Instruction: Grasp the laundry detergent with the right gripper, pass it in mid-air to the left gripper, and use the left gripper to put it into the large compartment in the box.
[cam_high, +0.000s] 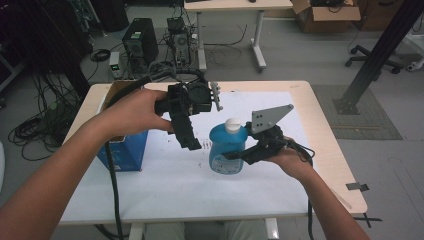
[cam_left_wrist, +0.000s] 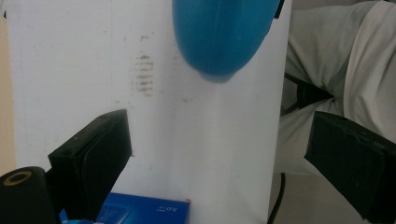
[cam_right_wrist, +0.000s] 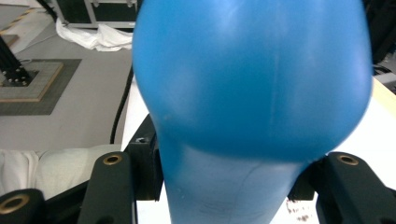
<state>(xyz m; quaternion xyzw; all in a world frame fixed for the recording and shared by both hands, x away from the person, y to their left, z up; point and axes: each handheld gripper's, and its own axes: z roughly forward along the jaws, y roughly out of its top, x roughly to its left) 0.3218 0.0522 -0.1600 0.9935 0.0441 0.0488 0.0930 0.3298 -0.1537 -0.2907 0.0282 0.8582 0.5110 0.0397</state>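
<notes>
A: Where is the blue bottle (cam_high: 227, 150) right now?

B: It is over the white sheet (cam_high: 165, 185) on the worktop (cam_high: 325, 145), near the middle, upright with its white cap (cam_high: 233, 125) on top. The right tongs (cam_high: 239, 156) pinch it from the side, low on its body. In the right gripper view the blue bottle (cam_right_wrist: 252, 79) sits between the two black jaws, pressed from both sides.

A: And the left tongs?

B: The left tongs (cam_high: 192, 142) hang just beside the bottle, to its left, pointing down toward the sheet. Their jaws are spread wide with nothing between them. In the left gripper view the rounded blue bottle (cam_left_wrist: 219, 37) shows ahead of them, apart from both jaws.

A: Is the bottle resting on the sheet?

B: I cannot tell for sure; the left gripper view suggests its base is clear of the white sheet (cam_left_wrist: 74, 60), with a soft shadow below it.

A: Anything else close by?

B: A blue box (cam_high: 127, 150) stands at the left edge of the sheet, partly behind the person's left forearm, well apart from the bottle.
</notes>
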